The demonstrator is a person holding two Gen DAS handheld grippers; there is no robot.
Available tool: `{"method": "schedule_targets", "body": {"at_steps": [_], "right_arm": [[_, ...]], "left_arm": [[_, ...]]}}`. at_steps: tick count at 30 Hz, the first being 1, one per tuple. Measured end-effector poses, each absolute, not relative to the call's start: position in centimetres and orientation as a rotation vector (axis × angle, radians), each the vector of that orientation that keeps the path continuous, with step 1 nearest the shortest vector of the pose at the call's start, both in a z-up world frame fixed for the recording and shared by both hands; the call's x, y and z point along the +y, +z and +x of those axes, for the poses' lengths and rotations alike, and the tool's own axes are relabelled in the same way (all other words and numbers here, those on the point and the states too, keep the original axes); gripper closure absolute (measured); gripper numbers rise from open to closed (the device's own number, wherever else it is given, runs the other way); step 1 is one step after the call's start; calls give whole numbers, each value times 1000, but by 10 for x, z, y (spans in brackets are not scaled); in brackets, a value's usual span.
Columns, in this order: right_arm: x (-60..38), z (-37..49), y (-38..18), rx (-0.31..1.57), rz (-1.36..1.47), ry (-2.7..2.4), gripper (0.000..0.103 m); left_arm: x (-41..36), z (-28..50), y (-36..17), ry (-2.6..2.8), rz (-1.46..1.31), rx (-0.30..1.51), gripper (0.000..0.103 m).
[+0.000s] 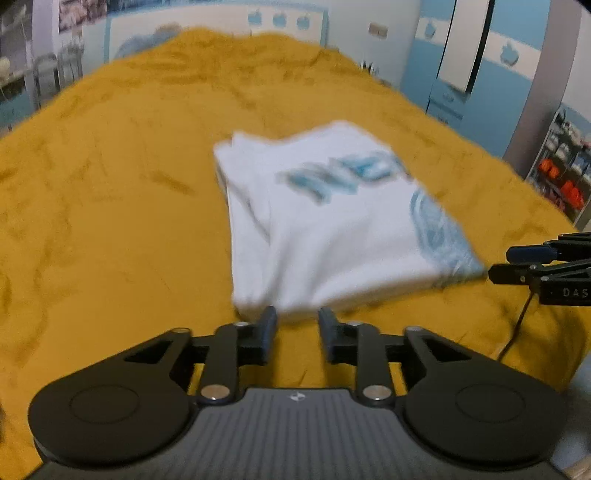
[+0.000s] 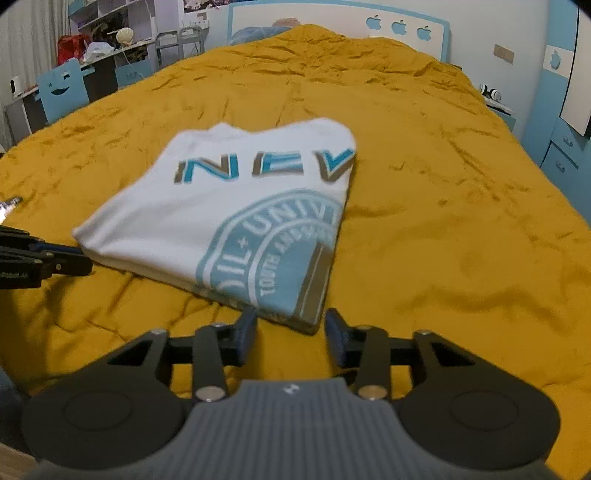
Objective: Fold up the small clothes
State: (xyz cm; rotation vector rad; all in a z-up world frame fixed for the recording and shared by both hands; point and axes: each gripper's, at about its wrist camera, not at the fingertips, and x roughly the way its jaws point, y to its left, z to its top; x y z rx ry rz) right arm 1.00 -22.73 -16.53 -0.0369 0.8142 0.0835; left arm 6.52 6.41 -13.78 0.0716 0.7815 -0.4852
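A white T-shirt with blue and grey print (image 2: 236, 210) lies folded into a rectangle on the mustard-yellow bed cover (image 2: 424, 206). It also shows, blurred, in the left wrist view (image 1: 332, 221). My left gripper (image 1: 297, 321) is open and empty just before the shirt's near left corner. My right gripper (image 2: 290, 323) is open and empty just before the shirt's near right corner. Each gripper shows from the side in the other's view, the right gripper (image 1: 498, 264) and the left gripper (image 2: 79, 260), both close to the shirt's front edge.
The bed cover (image 1: 110, 184) spreads wide around the shirt. A white and blue headboard (image 2: 332, 18) stands at the far end. A blue chair (image 2: 62, 88) and cluttered desk are at the left. Blue wardrobes (image 1: 480, 74) stand at the right.
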Motion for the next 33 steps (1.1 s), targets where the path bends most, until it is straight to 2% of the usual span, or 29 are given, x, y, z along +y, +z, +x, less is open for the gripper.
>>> {"method": "schedule_targets", "body": {"at_steps": [2, 3, 5, 6, 8, 10, 14, 18, 33], "right_arm": [[-227, 10, -142, 774, -38, 80, 54], [-226, 9, -132, 752, -41, 72, 54], [-222, 8, -106, 684, -47, 41, 43], [-220, 6, -96, 655, -46, 25, 39], [-215, -1, -76, 581, -41, -10, 23], [-206, -11, -60, 507, -50, -31, 22], [-186, -29, -48, 440, -68, -130, 21], [-171, -46, -56, 416, -43, -191, 21], [-157, -52, -117, 698, -51, -139, 21]], "left_arm": [[64, 62, -113, -454, 82, 709, 41], [63, 61, -98, -423, 85, 667, 36], [61, 57, -71, -353, 88, 570, 21], [60, 56, -60, -329, 88, 531, 19], [56, 49, -38, -297, 87, 441, 9], [50, 42, -23, -255, 86, 392, 5], [40, 24, -9, -168, 54, 358, 3], [40, 15, -14, -193, 25, 429, 3], [35, 4, -77, -160, 67, 770, 3]]}}
